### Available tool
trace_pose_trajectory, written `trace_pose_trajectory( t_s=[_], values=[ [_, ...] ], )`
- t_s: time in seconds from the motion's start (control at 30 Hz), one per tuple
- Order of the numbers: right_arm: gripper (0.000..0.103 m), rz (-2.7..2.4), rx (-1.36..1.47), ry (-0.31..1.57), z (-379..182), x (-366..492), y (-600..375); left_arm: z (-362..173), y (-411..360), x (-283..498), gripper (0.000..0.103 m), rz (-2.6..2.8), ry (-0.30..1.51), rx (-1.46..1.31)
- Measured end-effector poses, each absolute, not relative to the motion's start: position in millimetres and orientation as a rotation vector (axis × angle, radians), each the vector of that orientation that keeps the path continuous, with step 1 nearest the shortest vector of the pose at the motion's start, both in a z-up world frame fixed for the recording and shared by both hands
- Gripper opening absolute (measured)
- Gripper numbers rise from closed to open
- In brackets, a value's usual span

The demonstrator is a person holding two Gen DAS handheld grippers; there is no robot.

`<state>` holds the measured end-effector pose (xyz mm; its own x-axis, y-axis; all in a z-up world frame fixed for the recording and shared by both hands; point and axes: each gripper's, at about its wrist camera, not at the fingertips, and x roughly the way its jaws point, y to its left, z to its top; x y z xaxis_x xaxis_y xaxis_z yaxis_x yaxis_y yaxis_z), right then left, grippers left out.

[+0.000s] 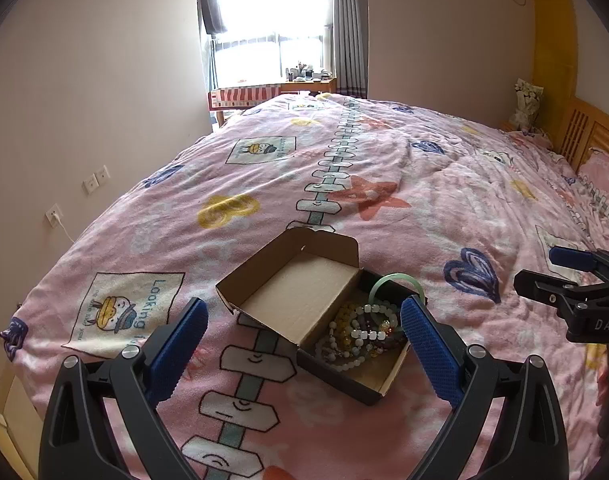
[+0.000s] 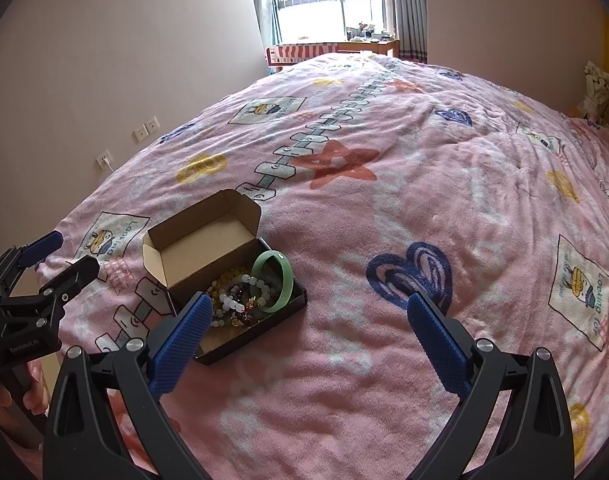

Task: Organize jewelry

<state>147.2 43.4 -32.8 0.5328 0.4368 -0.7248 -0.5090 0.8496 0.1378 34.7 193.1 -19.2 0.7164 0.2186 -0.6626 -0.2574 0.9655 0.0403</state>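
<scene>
A small black cardboard box (image 1: 346, 380) lies on the pink bedspread with its brown lid (image 1: 300, 286) folded back. Inside lie several beaded bracelets (image 1: 360, 334) and a green jade bangle (image 1: 388, 284) leaning at the far end. The same box (image 2: 264, 332), bracelets (image 2: 240, 300) and bangle (image 2: 274, 284) show in the right wrist view. My left gripper (image 1: 304, 344) is open and empty, just in front of the box. My right gripper (image 2: 308, 332) is open and empty, to the right of the box.
The pink patterned bedspread (image 1: 384, 168) covers the whole bed. A wall with sockets (image 1: 96, 178) runs along the left. A wooden headboard (image 1: 588, 136) stands at the right. A desk (image 1: 304, 85) with small items stands under the window.
</scene>
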Motion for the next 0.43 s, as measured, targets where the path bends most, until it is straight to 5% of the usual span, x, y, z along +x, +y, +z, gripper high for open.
trace_pose_trajectory(
  t_s=[0.43],
  values=[
    [0.096,0.566,-0.096,0.838,-33.8,145.0,43.5,-17.4,201.6,33.0,0.095,0.249,0.725,-0.107]
  ],
)
